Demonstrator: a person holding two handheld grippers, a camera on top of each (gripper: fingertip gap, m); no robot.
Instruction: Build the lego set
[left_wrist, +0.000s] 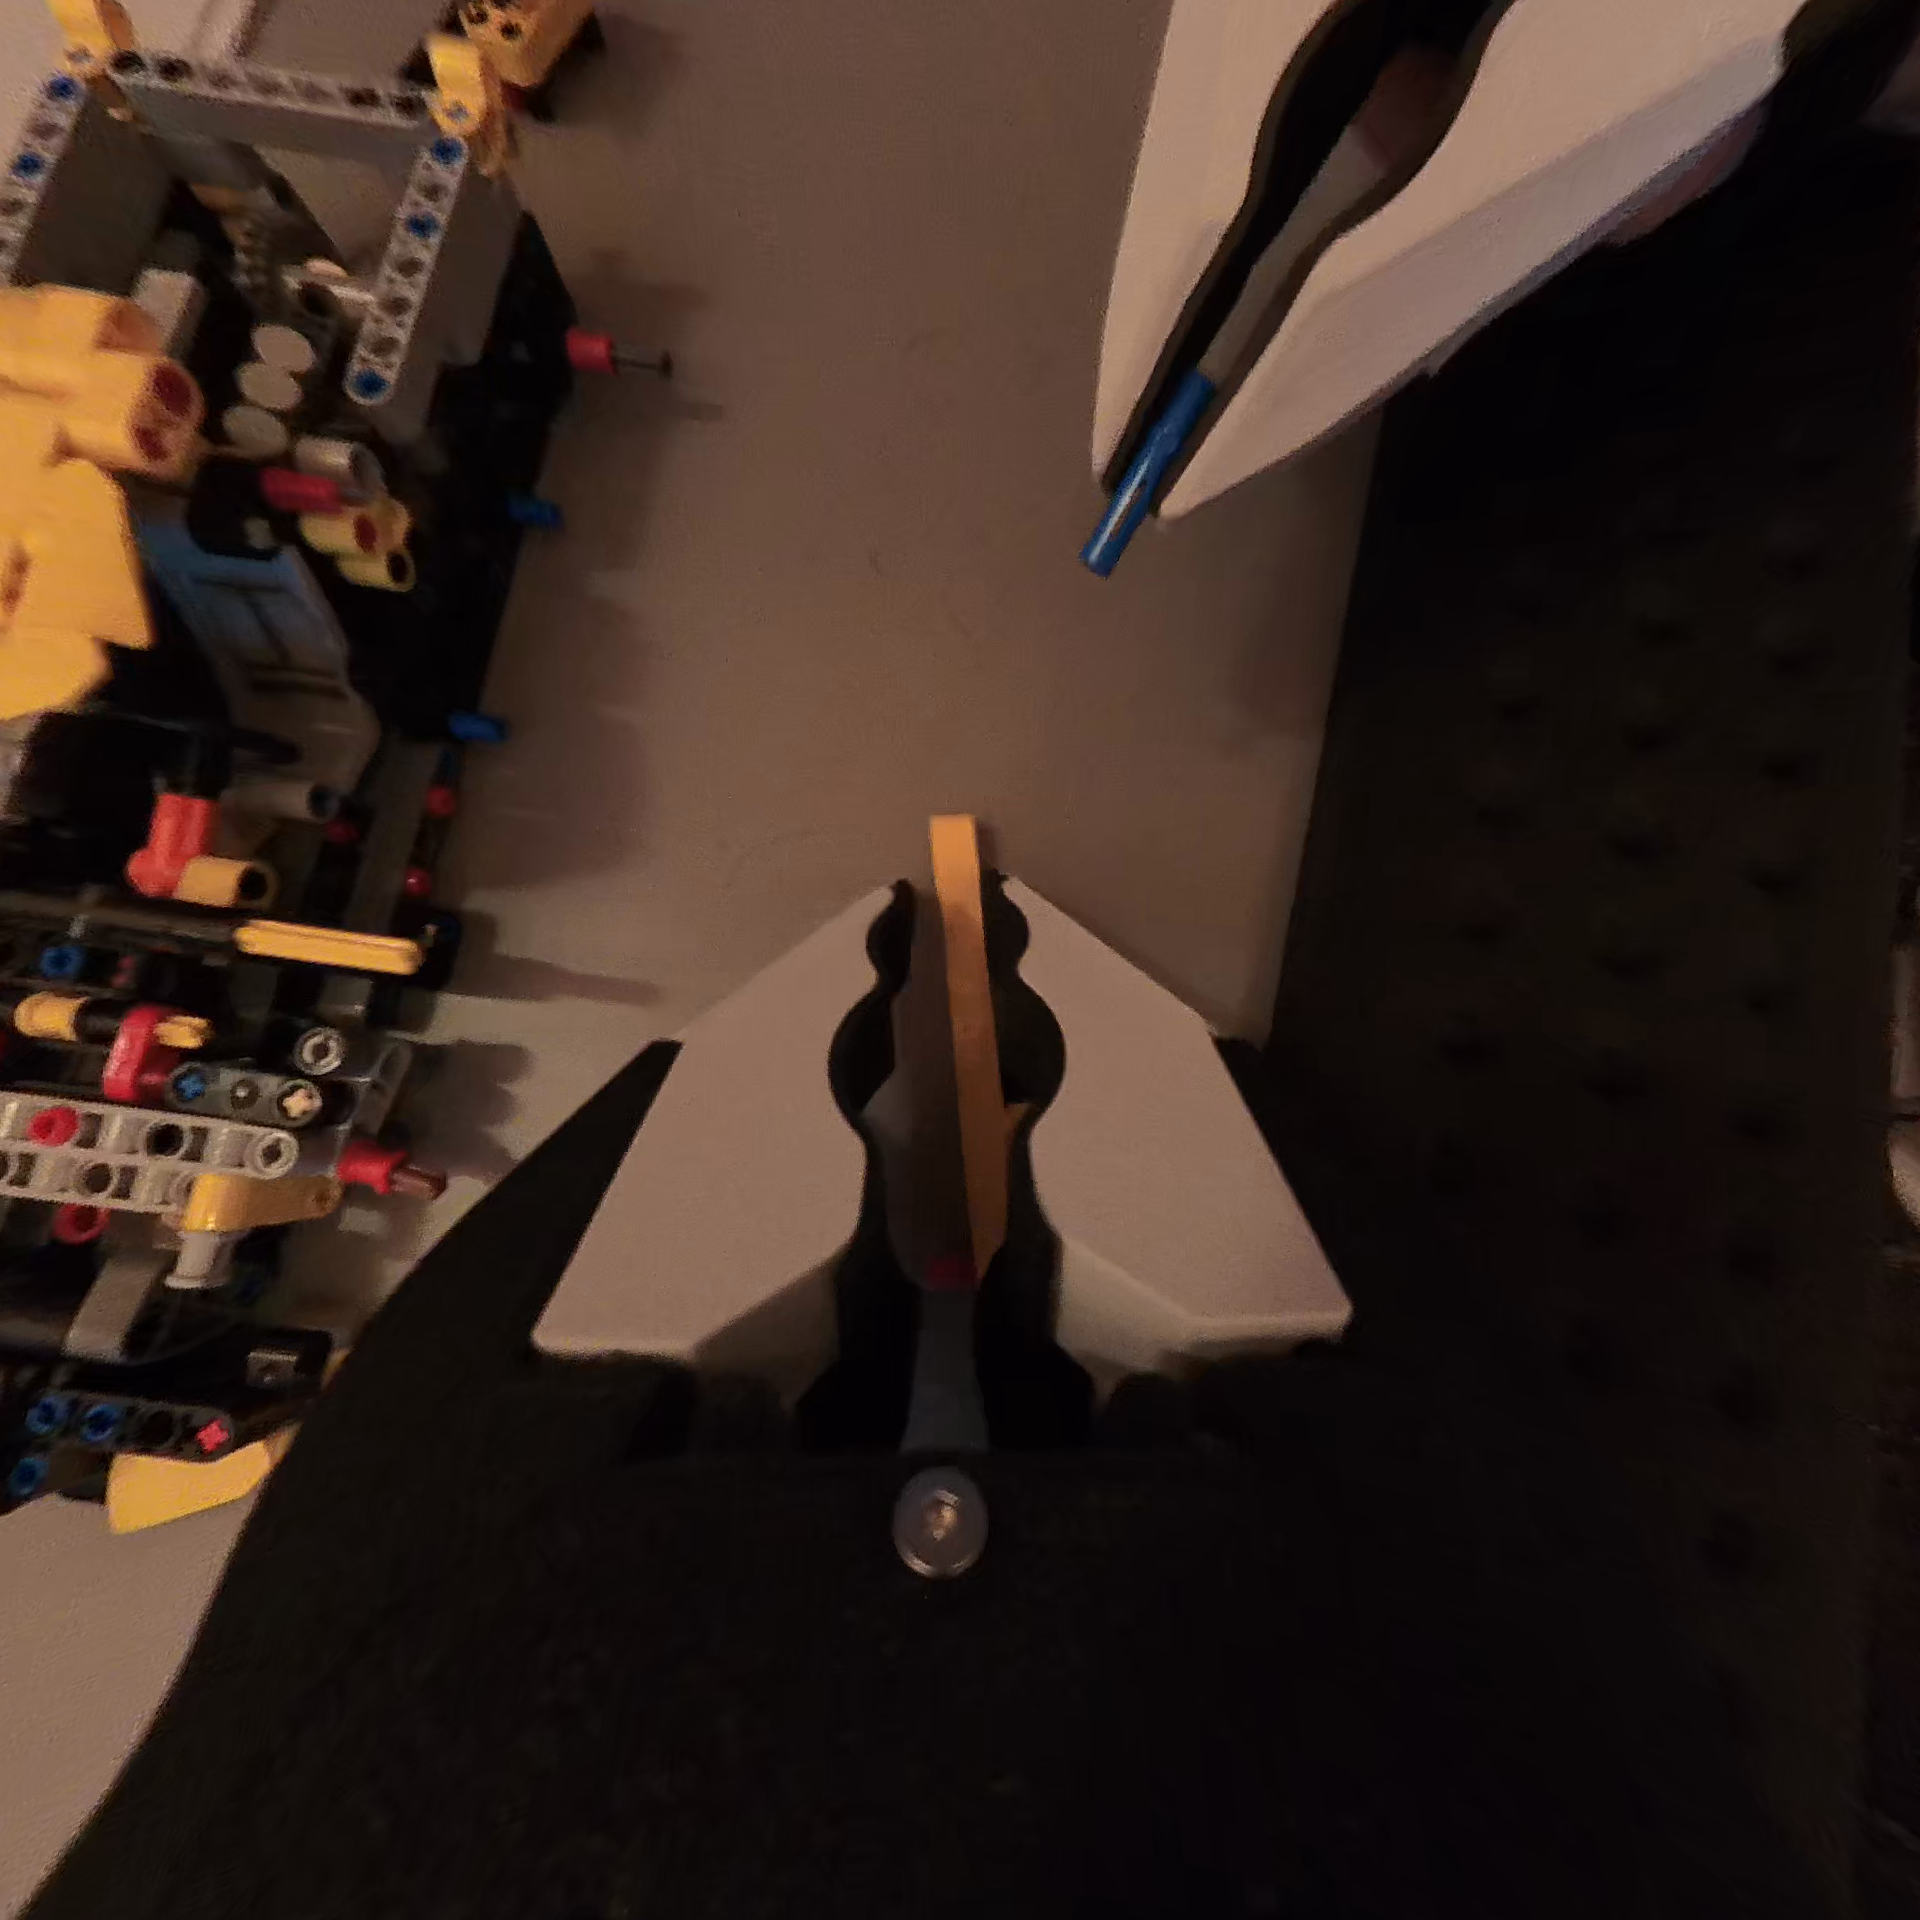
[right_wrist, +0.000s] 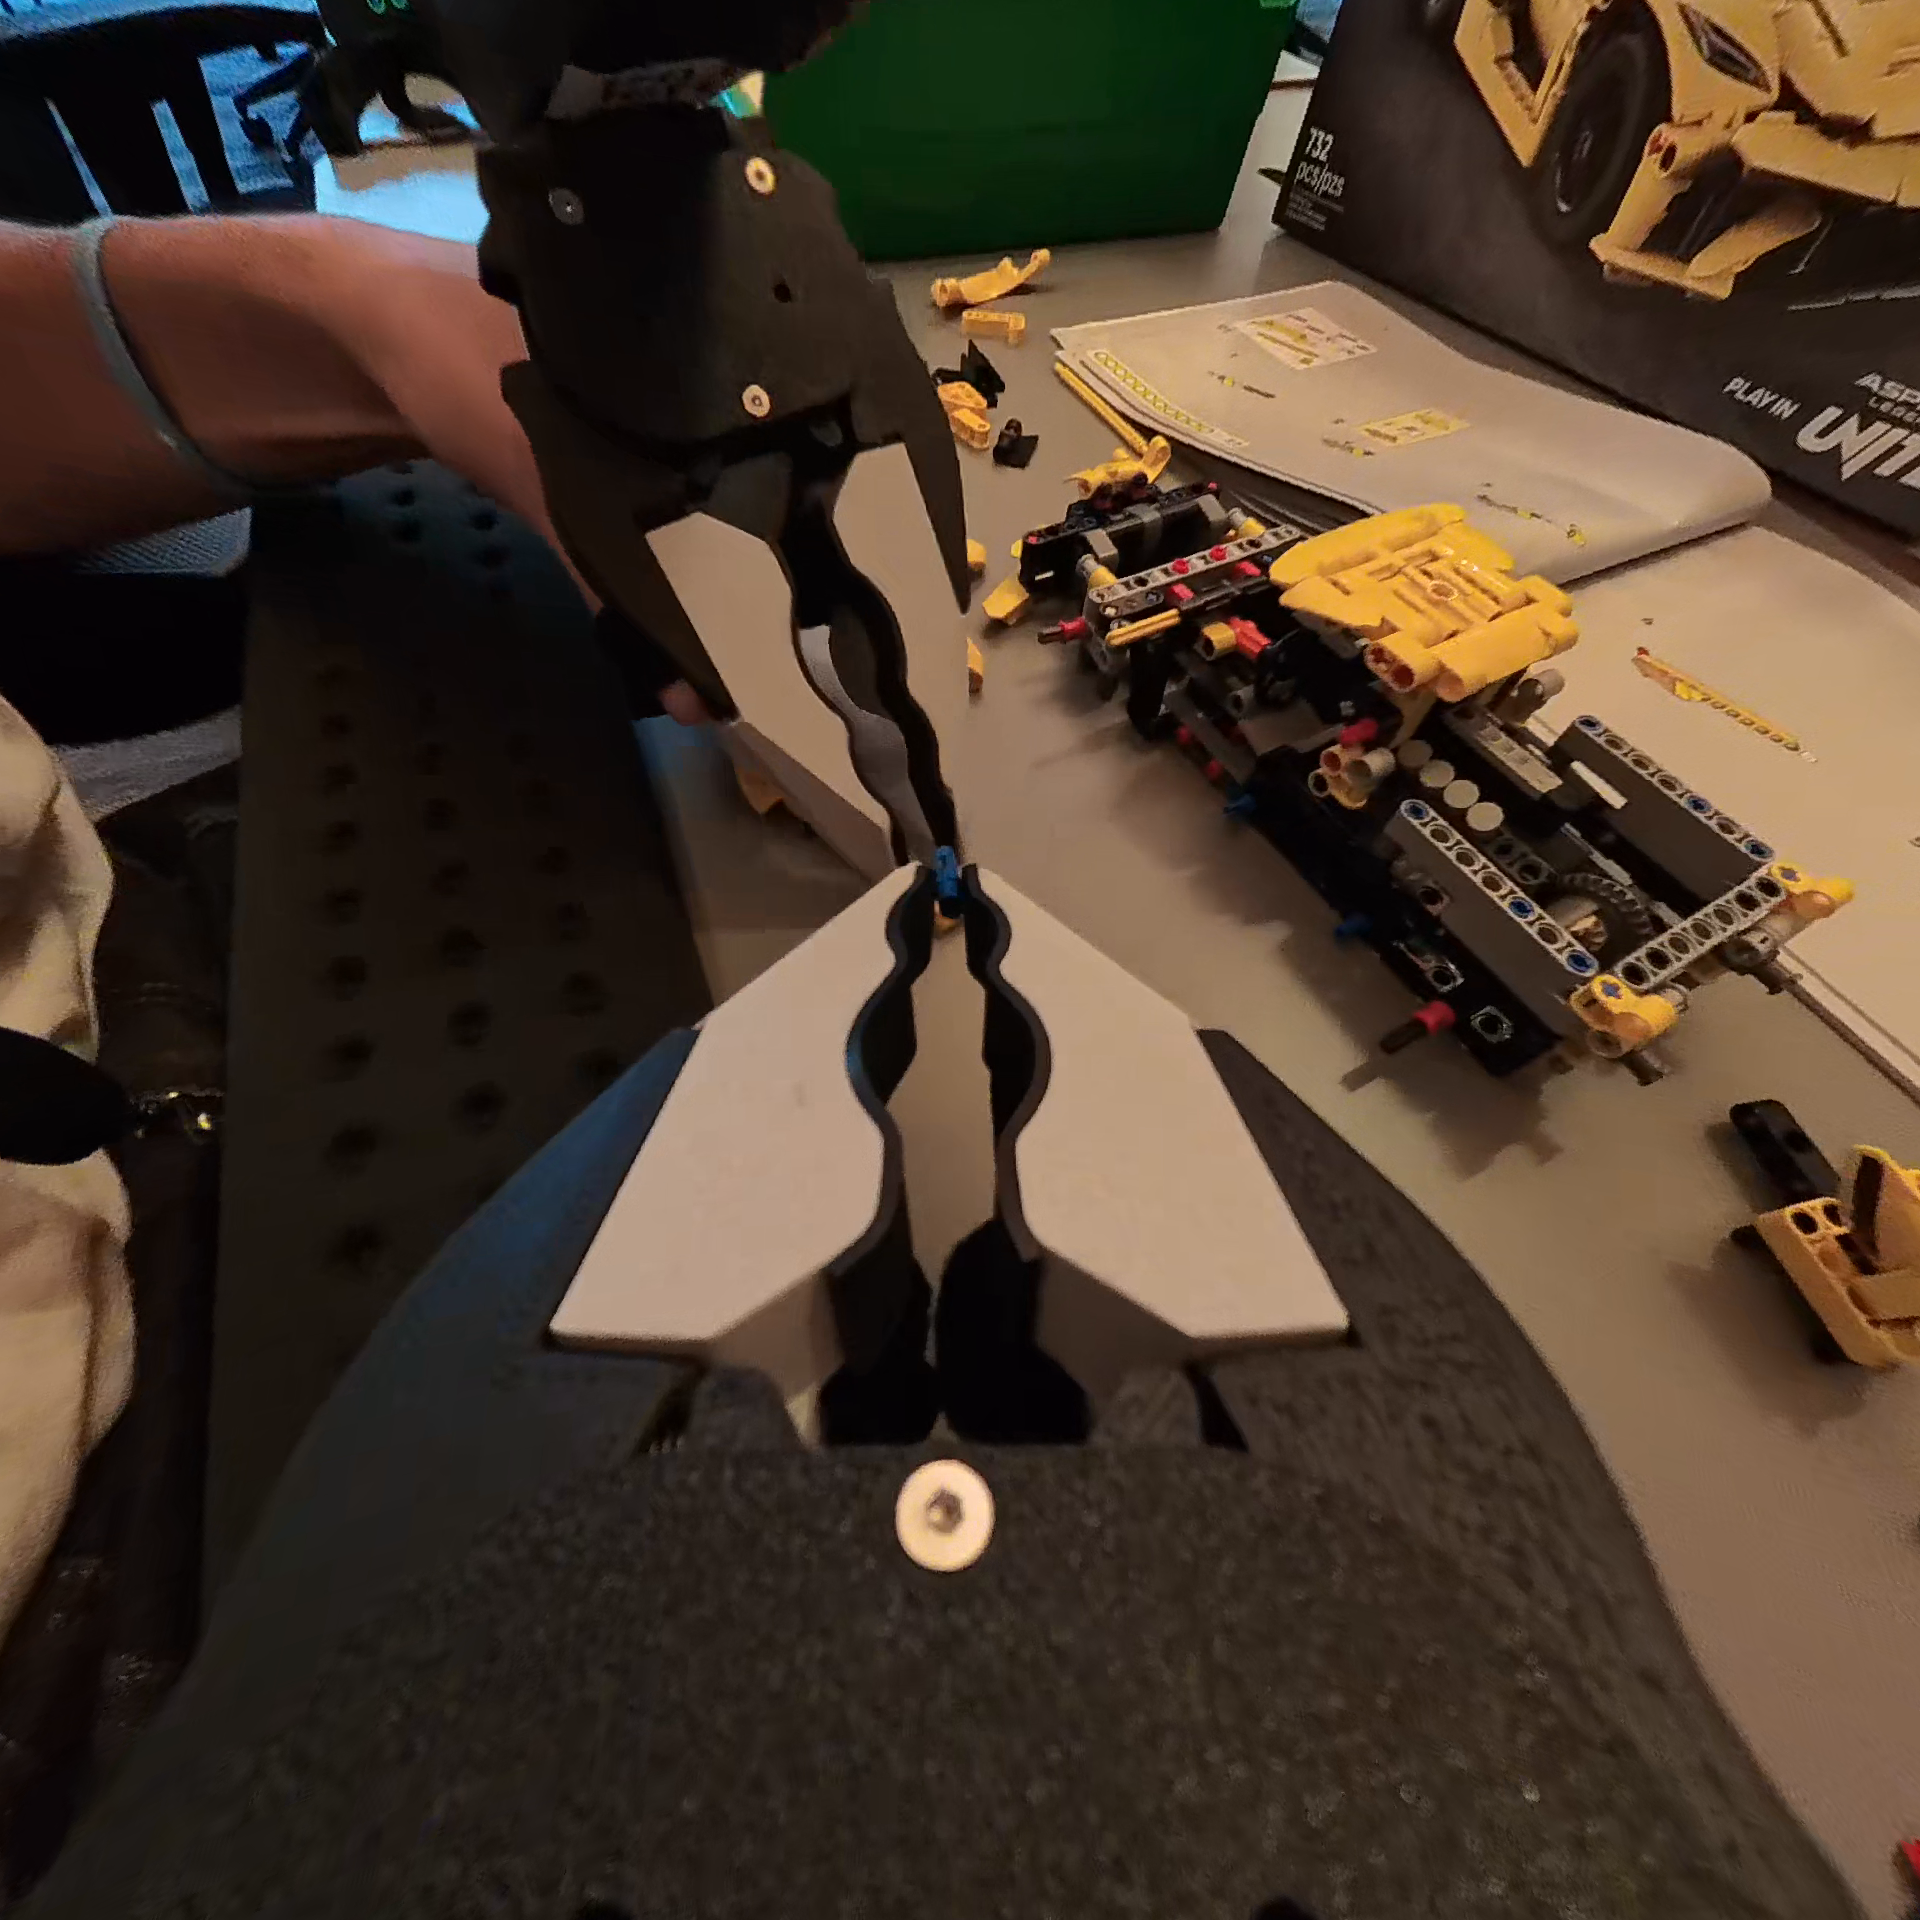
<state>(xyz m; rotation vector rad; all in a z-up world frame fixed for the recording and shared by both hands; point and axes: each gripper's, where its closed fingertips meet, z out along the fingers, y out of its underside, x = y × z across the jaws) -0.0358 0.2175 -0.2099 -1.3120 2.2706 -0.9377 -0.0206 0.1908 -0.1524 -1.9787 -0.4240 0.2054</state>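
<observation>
- The bench (right_wrist: 1195, 1039), grey and matte, is seen carrying the whole work; a dark perforated surface lies beside its edge.
- A dark set box (right_wrist: 1621, 208) with a yellow car pictured on it is stood at the far right corner, with a green bin (right_wrist: 1039, 114) behind the grippers.
- An open instruction booklet (right_wrist: 1403, 416) is laid flat in front of the box.
- The partly built lego car (right_wrist: 1403, 748), black and grey with yellow panels, is placed on the bench right of the grippers, well apart from both.
- The left gripper (left_wrist: 961, 883) is closed onto a flat yellow piece (left_wrist: 966, 1018), held edge-on between its jaws with the tip protruding.
- The right gripper (right_wrist: 943, 883) is closed onto a small blue pin (right_wrist: 945, 873), which sticks out past the fingertips; the two gripper tips are brought near each other above the bench edge.
- Loose yellow and black pieces (right_wrist: 982, 343) are scattered near the booklet.
</observation>
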